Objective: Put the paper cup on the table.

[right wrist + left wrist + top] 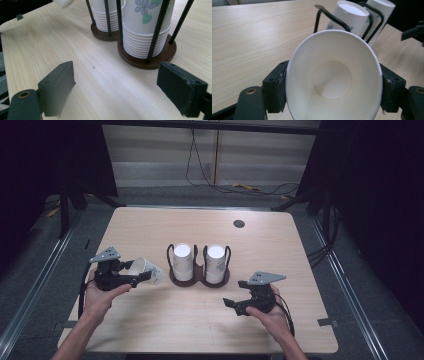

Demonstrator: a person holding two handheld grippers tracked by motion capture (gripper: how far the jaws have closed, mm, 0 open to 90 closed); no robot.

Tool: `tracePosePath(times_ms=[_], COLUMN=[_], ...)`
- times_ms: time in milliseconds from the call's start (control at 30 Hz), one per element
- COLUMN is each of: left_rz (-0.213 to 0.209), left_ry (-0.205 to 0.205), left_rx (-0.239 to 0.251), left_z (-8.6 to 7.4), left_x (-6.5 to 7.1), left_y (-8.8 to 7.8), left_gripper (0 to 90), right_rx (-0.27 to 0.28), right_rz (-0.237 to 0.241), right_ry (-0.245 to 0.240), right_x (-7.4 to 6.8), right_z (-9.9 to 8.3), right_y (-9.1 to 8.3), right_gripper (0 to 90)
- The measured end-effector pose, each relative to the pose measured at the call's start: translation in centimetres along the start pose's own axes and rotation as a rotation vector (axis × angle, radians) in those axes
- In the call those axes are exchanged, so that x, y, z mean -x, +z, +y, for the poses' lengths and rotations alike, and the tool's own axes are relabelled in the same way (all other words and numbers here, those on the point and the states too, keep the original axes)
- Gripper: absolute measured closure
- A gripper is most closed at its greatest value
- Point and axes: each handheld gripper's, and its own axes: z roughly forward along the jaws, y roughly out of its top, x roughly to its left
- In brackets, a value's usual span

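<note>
Paper cup (334, 80), lying on its side, is clamped between the left gripper's (131, 279) pads at nine o'clock of the cup holder (199, 276). Both stacks remain racked. Right gripper (235, 304) hangs wide open, holding nothing, at four o'clock; setting the cup down seems left.

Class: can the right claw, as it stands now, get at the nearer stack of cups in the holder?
Probably yes. The right claw is open with nothing in it, and bare table lies between it and the stack. The holder's black rods stand around the cups, so it would likely have to lift from above.
</note>
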Motion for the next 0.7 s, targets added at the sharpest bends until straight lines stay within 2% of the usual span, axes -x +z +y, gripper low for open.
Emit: tracePosePath(times_ms=[67,133,233,333,500,567,700], left_rz=[0.006,0.018,0.021,0.03,0.083,0.116,0.153], left_ry=[-0.014,-0.019,0.018,0.006,0.031,0.029,0.029], left_rx=[0.003,-0.016,-0.039,-0.031,-0.083,-0.091,-0.117], left_z=[0.0,0.1,0.4,1.1,1.8,1.9,2.2], left_x=[-0.4,-0.8,-1.3,-1.7,-2.3,-2.7,-3.6], left_y=[0.1,0.3,0.4,0.4,1.0,1.3,1.8], left_gripper=[25.2,25.2,24.8,25.0,25.1,25.1,25.1], right_rx=[0.004,0.003,0.0,-0.012,-0.017,-0.023,-0.029], right_rz=[0.004,0.009,0.009,0.011,0.013,0.013,0.016], right_ry=[-0.002,-0.001,0.001,-0.001,-0.001,-0.001,0.004], right_x=[0.0,0.1,0.1,0.1,0.1,0.1,0.1], right_z=[0.0,0.0,-0.1,-0.2,-0.2,-0.2,-0.3], right_y=[0.0,0.0,0.1,0.3,0.5,0.5,0.5], right_gripper=[14.4,14.4,14.4,14.4,14.4,14.4,14.4])
